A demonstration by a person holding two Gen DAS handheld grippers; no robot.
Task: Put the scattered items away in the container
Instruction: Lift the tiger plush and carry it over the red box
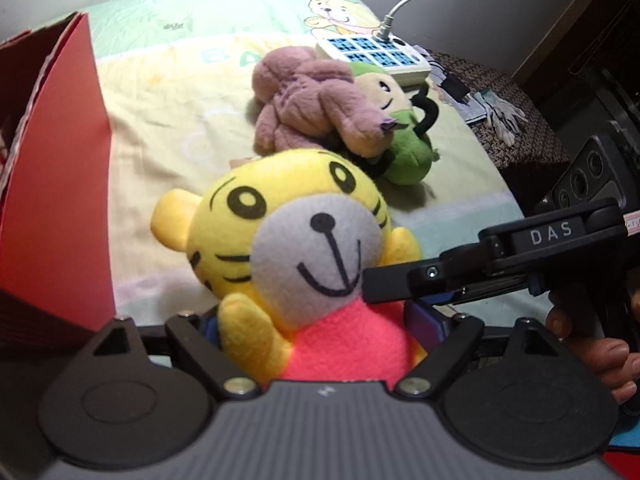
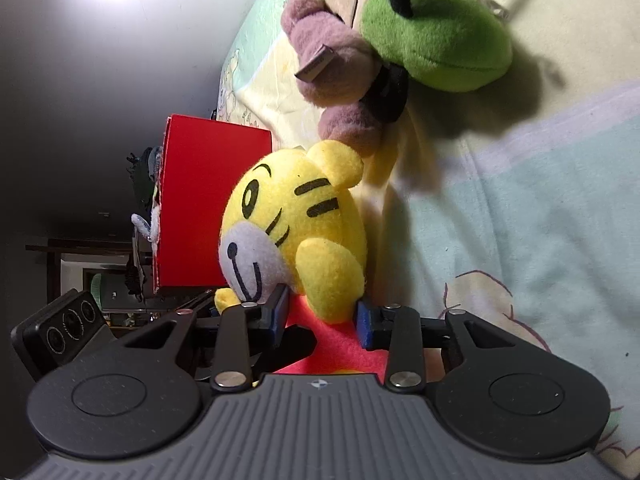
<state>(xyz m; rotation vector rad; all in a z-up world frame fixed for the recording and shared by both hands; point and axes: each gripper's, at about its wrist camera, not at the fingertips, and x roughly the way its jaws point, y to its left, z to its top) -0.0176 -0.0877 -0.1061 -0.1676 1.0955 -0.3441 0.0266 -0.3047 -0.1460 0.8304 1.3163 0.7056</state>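
A yellow tiger plush (image 1: 288, 232) with a pink body is held above the bed; it also shows in the right wrist view (image 2: 296, 224). My left gripper (image 1: 324, 332) is shut on its pink body. My right gripper (image 2: 324, 316) is shut on the same plush below the head; its finger (image 1: 400, 284) enters the left wrist view from the right. A red cardboard box (image 1: 56, 184) stands at the left, also in the right wrist view (image 2: 200, 200). A mauve plush (image 1: 316, 104) and a green plush (image 1: 408, 152) lie together further back on the bed.
A white power strip (image 1: 372, 52) with a cable lies at the bed's far edge. A patterned stool (image 1: 512, 120) with gloves and papers stands to the right of the bed. The bed sheet (image 2: 520, 220) is pale with cartoon prints.
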